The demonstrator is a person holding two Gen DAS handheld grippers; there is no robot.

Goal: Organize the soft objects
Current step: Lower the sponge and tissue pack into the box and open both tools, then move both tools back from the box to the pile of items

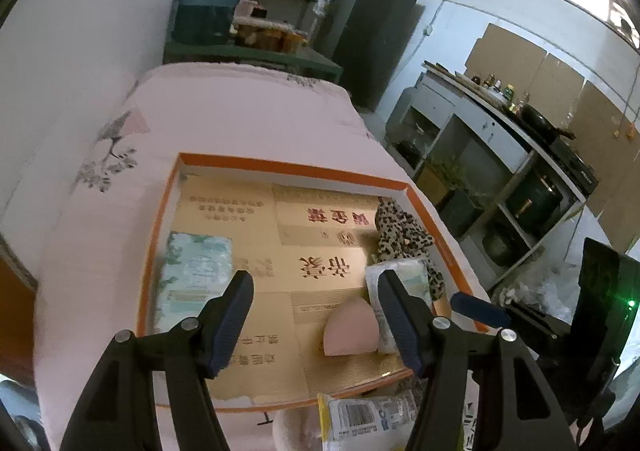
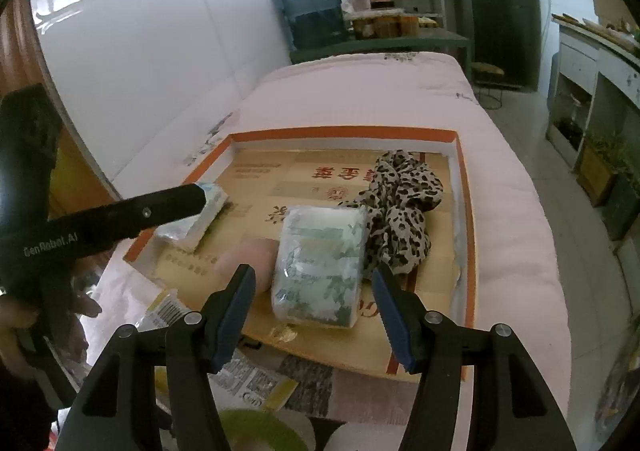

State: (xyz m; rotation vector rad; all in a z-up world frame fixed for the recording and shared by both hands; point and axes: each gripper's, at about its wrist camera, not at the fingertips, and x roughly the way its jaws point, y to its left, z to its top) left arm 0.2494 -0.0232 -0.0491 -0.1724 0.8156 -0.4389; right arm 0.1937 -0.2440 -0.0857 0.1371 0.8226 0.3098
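Observation:
An orange-rimmed cardboard tray lies on a pink bed. In it are a tissue pack at the left, a second tissue pack, a pink sponge and a leopard-print cloth. My left gripper is open and empty above the tray's near part. My right gripper is open and empty, just short of the second tissue pack.
Printed plastic packets lie on the bed in front of the tray. A white wall runs along the left. A shelf with a water jug stands behind the bed; kitchen counters stand at the right.

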